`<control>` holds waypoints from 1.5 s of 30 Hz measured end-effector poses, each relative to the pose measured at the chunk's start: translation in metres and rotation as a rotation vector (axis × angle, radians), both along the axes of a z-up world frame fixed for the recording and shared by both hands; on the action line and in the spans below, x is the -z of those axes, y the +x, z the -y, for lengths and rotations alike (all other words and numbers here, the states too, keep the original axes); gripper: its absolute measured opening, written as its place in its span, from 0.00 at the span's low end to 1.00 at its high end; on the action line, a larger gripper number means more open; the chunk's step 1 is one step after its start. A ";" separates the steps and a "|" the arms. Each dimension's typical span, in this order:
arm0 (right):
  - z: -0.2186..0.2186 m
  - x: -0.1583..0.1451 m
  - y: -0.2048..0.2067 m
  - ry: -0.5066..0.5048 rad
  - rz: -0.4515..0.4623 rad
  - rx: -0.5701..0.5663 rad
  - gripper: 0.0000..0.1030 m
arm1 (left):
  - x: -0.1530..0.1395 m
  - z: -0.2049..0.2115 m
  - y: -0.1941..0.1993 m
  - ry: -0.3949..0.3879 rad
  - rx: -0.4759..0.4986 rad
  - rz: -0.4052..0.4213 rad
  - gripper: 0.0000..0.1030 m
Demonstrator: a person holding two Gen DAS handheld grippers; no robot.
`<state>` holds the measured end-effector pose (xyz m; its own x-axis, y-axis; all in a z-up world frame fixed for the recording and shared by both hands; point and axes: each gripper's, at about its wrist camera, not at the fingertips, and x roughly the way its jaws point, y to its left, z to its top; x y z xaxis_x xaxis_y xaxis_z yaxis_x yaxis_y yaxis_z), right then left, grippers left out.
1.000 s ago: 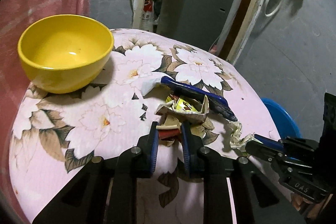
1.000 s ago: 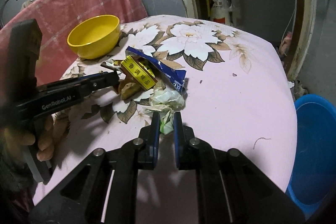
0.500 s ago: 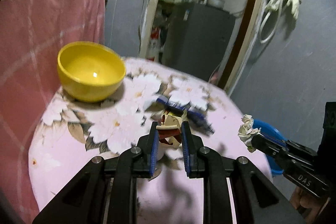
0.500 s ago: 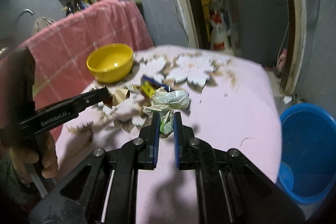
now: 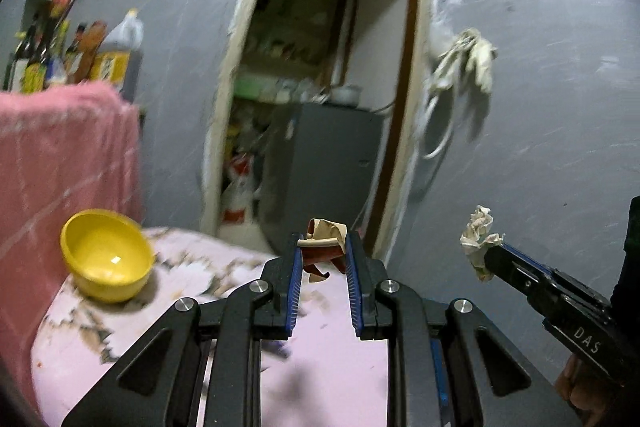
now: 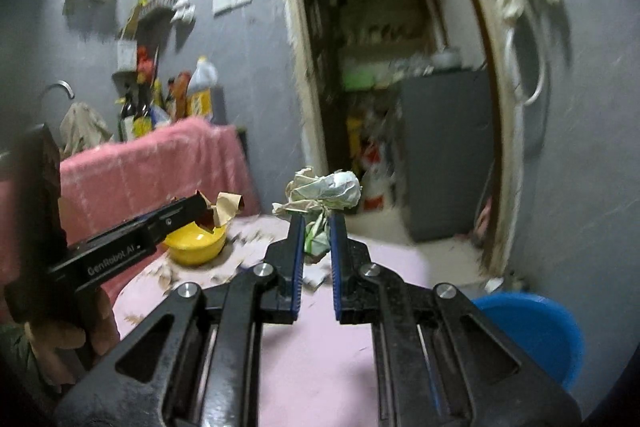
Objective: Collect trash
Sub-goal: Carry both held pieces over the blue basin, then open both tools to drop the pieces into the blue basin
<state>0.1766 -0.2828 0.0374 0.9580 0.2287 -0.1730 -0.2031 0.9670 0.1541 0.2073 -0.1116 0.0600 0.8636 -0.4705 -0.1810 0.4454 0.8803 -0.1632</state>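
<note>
Brown and red, a stiff curled paper scrap (image 5: 322,247) sits pinched between the pads of the left tongs (image 5: 322,254), which are closed on it and held above the pink floral surface (image 5: 340,347). In this left wrist view the right tongs (image 5: 490,259) reach in from the right side, clamped on a crumpled paper wad (image 5: 478,233), soft and creased, off-white. A glossy yellow bowl (image 5: 106,259), round and empty, stands near the surface's far left edge. No bin shows here.

From the right wrist view, the right tongs (image 6: 317,227) grip the crumpled paper wad (image 6: 324,189), a pale green-white ball that bulges above the fingertips. The left tongs (image 6: 202,213) come in from the left, and the paper scrap (image 6: 228,205) curls out of their tip. A blue plastic bucket (image 6: 536,331), smooth and round, stands low beyond the surface's right edge. It lies down and to the right of both loads, so the right hand looks nearer to it, and I judge the coming carry turns that way.
</note>
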 end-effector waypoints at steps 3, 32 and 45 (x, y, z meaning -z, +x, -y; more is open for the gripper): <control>0.017 -0.011 -0.012 -0.008 0.048 0.056 0.19 | -0.009 0.021 -0.007 0.002 0.036 0.041 0.17; 0.177 0.047 -0.033 0.069 -0.122 0.310 0.20 | 0.044 0.205 0.024 0.120 0.317 -0.175 0.17; 0.201 0.095 0.001 0.132 -0.255 0.322 0.26 | 0.099 0.231 0.068 0.192 0.326 -0.367 0.24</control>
